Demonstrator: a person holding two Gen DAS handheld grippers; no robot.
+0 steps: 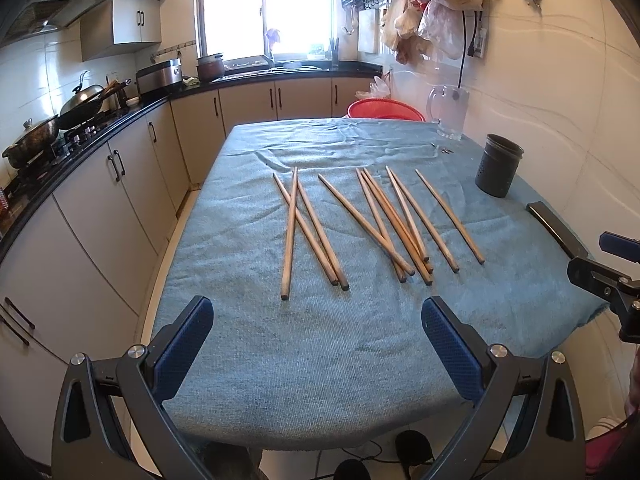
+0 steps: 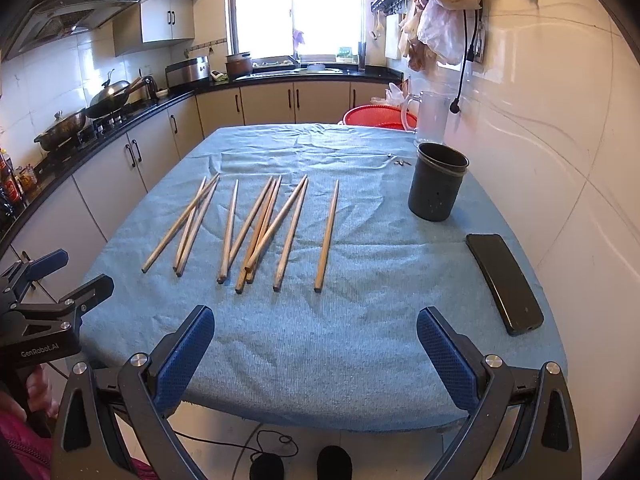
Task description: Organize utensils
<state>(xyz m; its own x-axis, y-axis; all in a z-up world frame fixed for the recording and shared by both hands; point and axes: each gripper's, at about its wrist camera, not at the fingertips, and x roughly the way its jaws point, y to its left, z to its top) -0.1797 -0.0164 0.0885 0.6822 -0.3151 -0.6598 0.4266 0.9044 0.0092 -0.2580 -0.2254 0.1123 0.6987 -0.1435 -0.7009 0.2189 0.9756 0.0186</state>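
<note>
Daylight is pouring through the kitchen window (image 1: 266, 8), blowing the panes out to white in both wrist views and leaving nothing readable beyond the glass. The glossy wall tiles (image 2: 560, 128) are catching a soft sheen, while the chopsticks (image 1: 372, 224) are casting only faint shadows on the blue cloth (image 1: 320, 340). Fisheye distortion is bending cabinets (image 1: 120, 184) and the worktop's edges, with dark vignetting closing in at the corners. Focus is holding sharp throughout.

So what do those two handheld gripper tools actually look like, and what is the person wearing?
Each is a dark grey plastic frame with silver round bolts. The left gripper and right gripper carry blue textured pads on their fingers. The left one's body reads "GenRobot.AI" in white. A pink quilted sleeve shows at the edge. No cable on the tools is clearly visible.
</note>
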